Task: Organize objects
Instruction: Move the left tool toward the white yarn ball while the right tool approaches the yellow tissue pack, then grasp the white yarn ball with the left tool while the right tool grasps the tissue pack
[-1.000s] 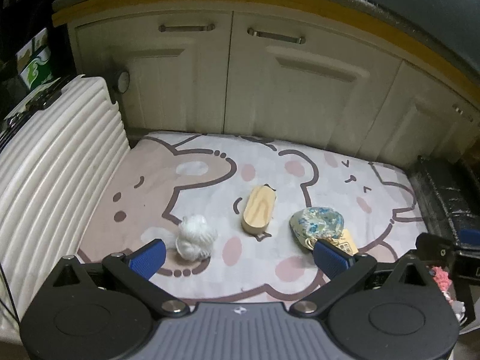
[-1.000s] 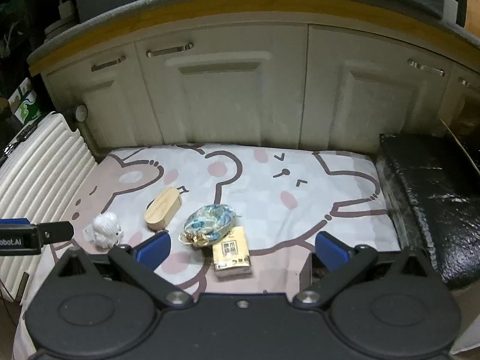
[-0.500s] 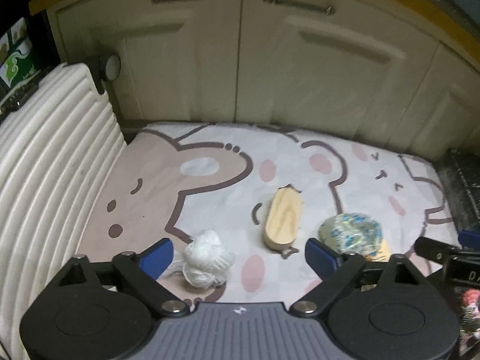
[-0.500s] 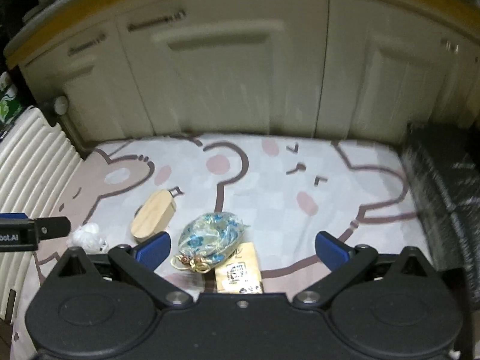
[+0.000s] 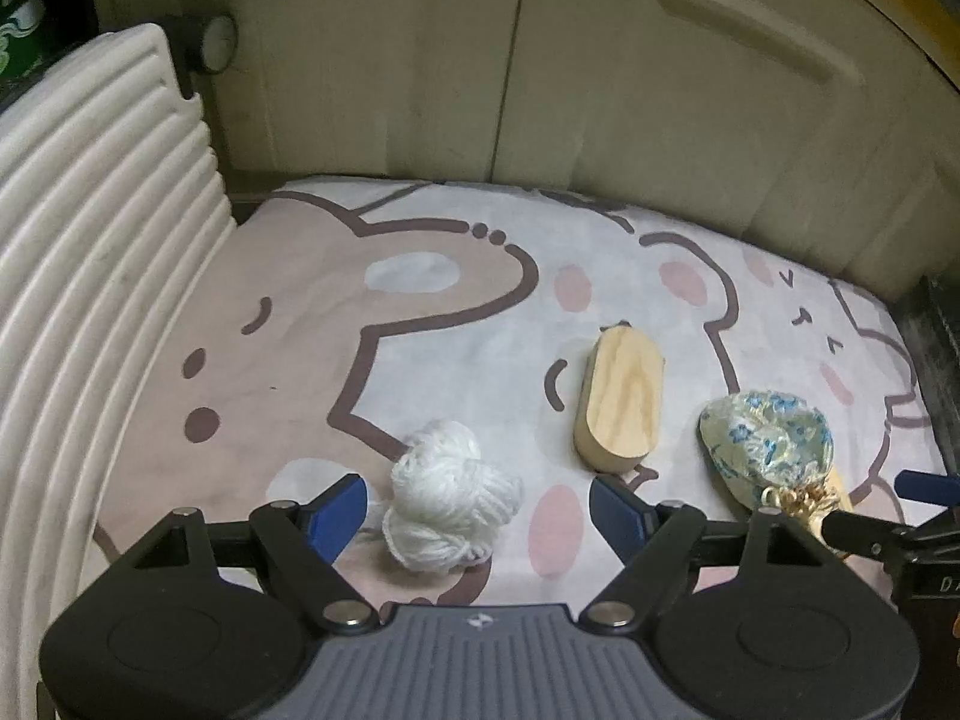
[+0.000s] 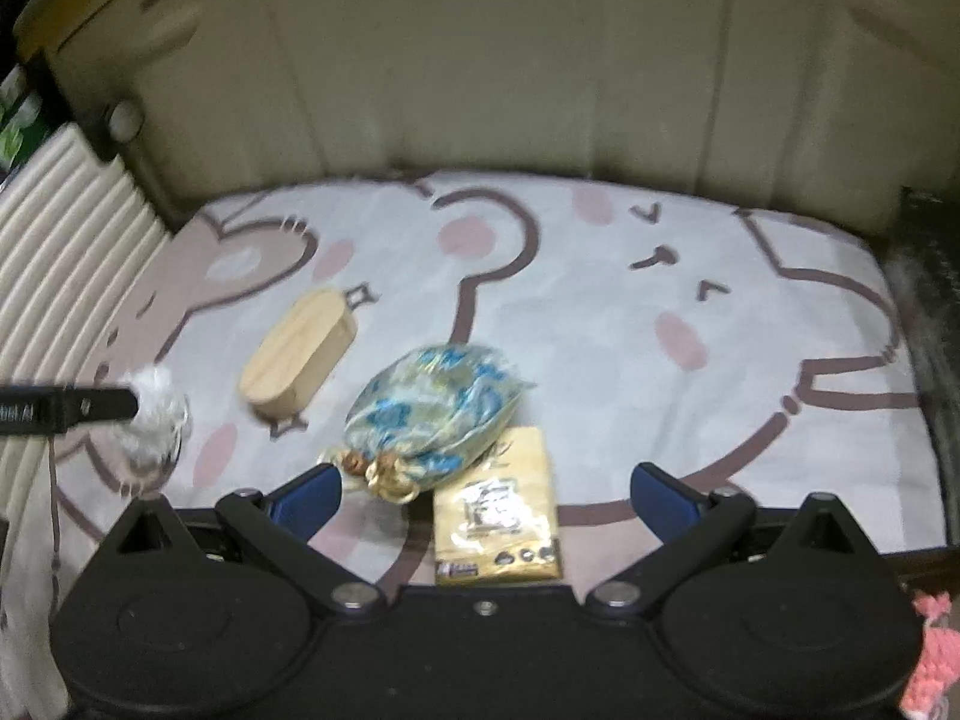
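Note:
A white yarn ball (image 5: 449, 495) lies on the cartoon-print mat (image 5: 420, 324), between the open jaws of my left gripper (image 5: 478, 510). A wooden oval block (image 5: 621, 399) and a blue-patterned drawstring pouch (image 5: 768, 444) lie to its right. In the right wrist view my right gripper (image 6: 486, 495) is open, with the pouch (image 6: 438, 405) and a tan packet (image 6: 501, 510) between its fingers. The block (image 6: 297, 354) and yarn (image 6: 153, 420) lie to the left, the yarn partly hidden by the left gripper's finger.
A white ribbed suitcase (image 5: 90, 276) stands along the mat's left edge. Cream cabinet doors (image 5: 540, 60) close off the back. A black box (image 6: 936, 324) borders the mat on the right. A pink knitted item (image 6: 933, 654) lies at the lower right.
Both grippers have moved forward and down toward the mat. The yarn now sits between the left jaws; the pouch and packet sit between the right jaws.

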`<state>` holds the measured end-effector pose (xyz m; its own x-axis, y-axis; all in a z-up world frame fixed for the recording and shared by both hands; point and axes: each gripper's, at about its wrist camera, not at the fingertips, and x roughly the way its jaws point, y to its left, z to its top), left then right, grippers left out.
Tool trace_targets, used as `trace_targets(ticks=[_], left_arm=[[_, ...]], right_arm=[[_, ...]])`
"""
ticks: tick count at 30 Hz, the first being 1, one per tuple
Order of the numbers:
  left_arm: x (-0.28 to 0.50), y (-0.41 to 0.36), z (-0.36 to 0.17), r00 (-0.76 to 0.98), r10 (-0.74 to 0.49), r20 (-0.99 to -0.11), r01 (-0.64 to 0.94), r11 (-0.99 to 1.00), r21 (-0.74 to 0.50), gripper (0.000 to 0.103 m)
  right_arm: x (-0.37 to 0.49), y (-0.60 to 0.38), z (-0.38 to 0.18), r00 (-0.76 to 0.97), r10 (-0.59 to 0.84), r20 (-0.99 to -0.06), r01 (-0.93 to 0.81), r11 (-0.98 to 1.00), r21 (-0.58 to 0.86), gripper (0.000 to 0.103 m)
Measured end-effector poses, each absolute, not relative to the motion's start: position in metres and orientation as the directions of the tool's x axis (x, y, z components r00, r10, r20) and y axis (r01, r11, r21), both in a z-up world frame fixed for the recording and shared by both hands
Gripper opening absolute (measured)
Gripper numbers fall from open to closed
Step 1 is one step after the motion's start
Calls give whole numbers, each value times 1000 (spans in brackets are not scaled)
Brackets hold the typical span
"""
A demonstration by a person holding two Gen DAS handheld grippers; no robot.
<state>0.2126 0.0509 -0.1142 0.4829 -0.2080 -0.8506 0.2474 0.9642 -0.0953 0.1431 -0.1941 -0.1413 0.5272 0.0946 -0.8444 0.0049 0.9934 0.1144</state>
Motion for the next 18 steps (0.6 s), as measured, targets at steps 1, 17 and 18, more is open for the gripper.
trace_targets(ticks=[1,17,18], left_arm=[[213,50,-117,479,-209,-853,255,962,-93,81],[221,46,-158,414,-170,-894,309,950,-38,49],[222,45,-159,407,-164,-898,310,950,-32,45]], right_arm=[[144,-192,-144,517,100,-850,-8,994,111,103],[162,-195,-175,435,102,-894,17,993,121,79],[163,-196,-177,425,104,-899,15,992,123,74]])
